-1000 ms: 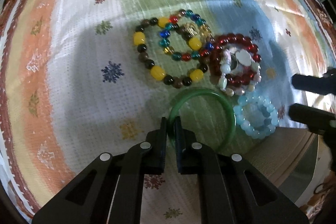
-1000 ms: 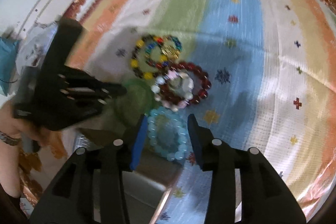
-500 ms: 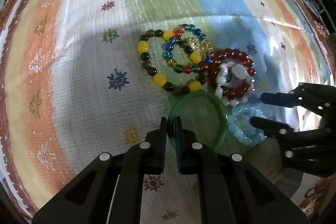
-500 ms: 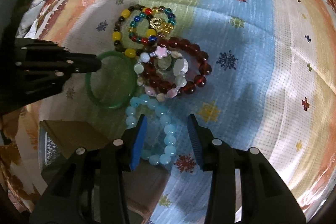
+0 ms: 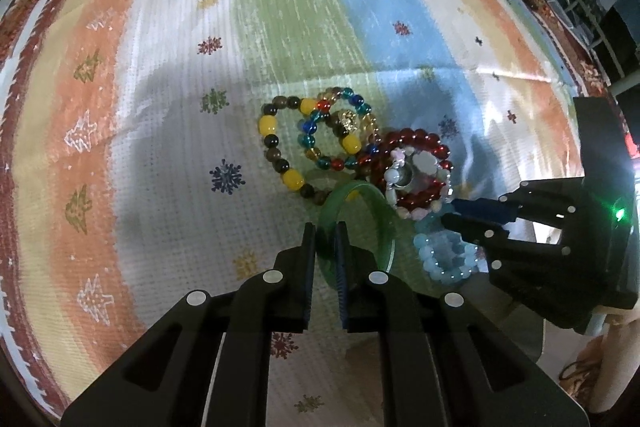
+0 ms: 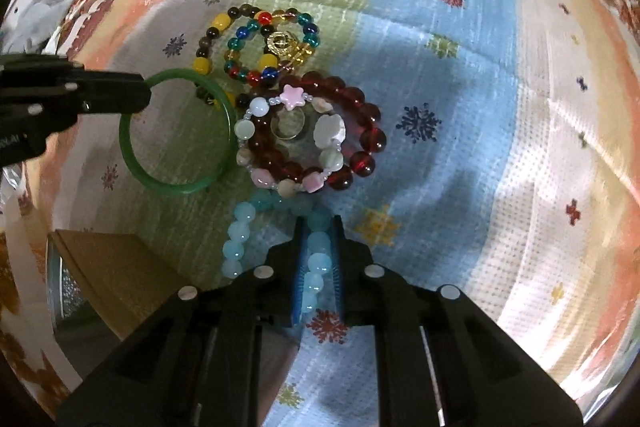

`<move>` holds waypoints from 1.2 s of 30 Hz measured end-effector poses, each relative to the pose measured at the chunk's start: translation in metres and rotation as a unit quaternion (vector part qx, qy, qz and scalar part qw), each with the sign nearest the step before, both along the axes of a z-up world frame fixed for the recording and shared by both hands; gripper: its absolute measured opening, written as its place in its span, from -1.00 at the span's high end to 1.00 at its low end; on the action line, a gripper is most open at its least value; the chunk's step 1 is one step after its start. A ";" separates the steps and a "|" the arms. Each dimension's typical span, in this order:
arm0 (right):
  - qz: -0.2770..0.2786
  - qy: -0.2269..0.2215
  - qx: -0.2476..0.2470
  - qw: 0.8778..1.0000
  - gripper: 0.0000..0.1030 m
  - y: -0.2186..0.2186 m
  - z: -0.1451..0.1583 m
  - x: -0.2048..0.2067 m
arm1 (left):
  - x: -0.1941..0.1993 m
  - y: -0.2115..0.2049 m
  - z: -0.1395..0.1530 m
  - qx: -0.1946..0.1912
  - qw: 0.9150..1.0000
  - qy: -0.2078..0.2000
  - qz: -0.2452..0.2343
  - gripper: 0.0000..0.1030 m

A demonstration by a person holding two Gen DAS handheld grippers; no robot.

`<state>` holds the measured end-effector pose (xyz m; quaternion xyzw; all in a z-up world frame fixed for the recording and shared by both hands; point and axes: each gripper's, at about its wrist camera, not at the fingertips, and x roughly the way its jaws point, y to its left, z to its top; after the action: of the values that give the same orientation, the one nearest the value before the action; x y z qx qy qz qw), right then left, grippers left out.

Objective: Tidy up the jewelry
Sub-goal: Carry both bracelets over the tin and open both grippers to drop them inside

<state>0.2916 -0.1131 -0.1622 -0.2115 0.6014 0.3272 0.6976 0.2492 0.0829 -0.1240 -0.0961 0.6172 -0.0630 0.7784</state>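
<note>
My left gripper is shut on the rim of a green bangle, which hangs tilted just above the striped cloth. The right wrist view shows the same bangle pinched at its upper left by the left gripper. My right gripper points down at a light blue bead bracelet. Its jaws are closing, with one strand of the beads pressed between the pads. From the left wrist view the right gripper sits over that bracelet.
Beyond the bangle on the cloth lie a yellow and brown bead bracelet, a multicoloured glass bead bracelet, a dark red bead bracelet and a pastel one with a pink star. A brown box stands at the near left.
The left gripper has risen, lifting the green bangle off the cloth and tilting it. The right gripper came down over the blue bracelet and its jaws went from wide apart to closed on the beads.
</note>
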 end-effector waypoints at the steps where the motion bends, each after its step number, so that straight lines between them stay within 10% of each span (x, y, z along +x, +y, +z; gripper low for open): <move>1: 0.001 -0.006 -0.004 1.000 0.75 -0.001 0.002 -0.002 | -0.001 0.000 0.004 -0.002 1.000 -0.003 0.001 0.82; 36: -0.027 -0.136 0.169 0.976 0.75 -0.044 0.156 -0.072 | -0.092 -0.028 0.103 -0.075 0.986 -0.151 -0.003 0.81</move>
<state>0.2192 -0.1566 -0.0059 -0.1170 0.4425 0.3734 0.8069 0.1574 0.0548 -0.0212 -0.1422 0.4860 -0.1254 0.8531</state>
